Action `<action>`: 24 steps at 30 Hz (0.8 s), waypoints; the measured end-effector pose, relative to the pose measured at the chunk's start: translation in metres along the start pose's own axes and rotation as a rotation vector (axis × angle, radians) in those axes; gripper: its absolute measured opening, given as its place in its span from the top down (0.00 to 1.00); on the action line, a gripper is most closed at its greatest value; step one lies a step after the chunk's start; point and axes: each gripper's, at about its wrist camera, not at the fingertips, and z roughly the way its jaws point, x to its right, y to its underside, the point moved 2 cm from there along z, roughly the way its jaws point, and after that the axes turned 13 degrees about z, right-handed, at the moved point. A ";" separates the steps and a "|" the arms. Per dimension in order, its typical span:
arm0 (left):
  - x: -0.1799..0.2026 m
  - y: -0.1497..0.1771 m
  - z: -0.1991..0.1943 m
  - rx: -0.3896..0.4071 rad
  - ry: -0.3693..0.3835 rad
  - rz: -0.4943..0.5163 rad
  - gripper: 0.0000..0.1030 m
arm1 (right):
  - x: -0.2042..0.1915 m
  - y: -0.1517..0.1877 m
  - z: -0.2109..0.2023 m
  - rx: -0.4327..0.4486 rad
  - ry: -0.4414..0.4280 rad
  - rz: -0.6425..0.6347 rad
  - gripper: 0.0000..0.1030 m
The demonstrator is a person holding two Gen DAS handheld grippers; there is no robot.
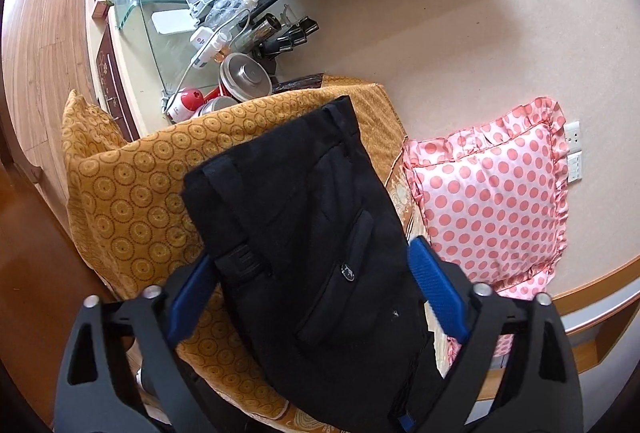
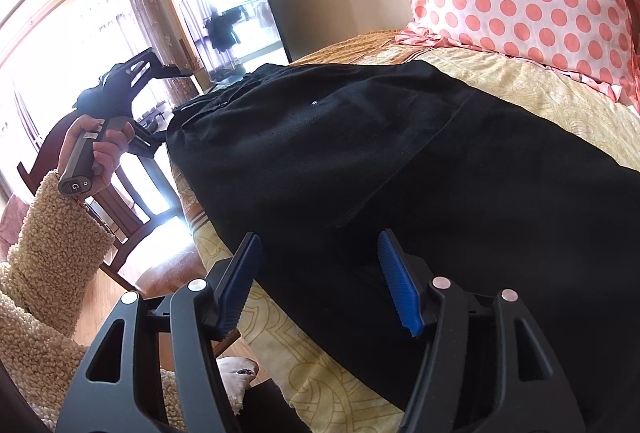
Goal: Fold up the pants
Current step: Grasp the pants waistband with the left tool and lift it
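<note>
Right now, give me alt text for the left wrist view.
Black pants lie on a mustard circle-patterned bedspread, waistband end farthest from the camera, with the open left gripper straddling them. A pink polka-dot pillow sits to the right.

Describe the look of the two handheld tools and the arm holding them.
Both the left tool and the right tool have matte black triangular-cutout linkages, silver pivot rivets and ribbed blue pads. The left hand grips a grey handle with a round button; its sleeve is cream fleece.
</note>
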 end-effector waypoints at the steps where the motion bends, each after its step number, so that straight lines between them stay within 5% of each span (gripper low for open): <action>1: 0.000 0.000 0.002 -0.008 -0.024 0.006 0.32 | 0.000 0.000 0.000 0.000 0.000 0.000 0.39; 9: -0.002 0.002 0.003 0.024 -0.046 -0.006 0.36 | 0.001 0.002 -0.003 0.008 -0.003 0.013 0.39; 11: 0.001 0.003 0.003 0.027 -0.082 0.013 0.45 | 0.002 0.001 -0.004 0.009 -0.005 0.019 0.39; 13: 0.002 0.004 0.004 0.027 -0.100 0.021 0.78 | 0.004 0.001 -0.005 0.013 -0.005 0.026 0.39; 19: 0.000 0.004 0.003 0.064 -0.085 0.028 0.90 | 0.010 0.002 -0.013 0.030 -0.003 0.051 0.39; 24: 0.036 0.006 -0.007 0.123 -0.098 0.166 0.91 | 0.018 0.001 -0.026 0.063 0.003 0.074 0.39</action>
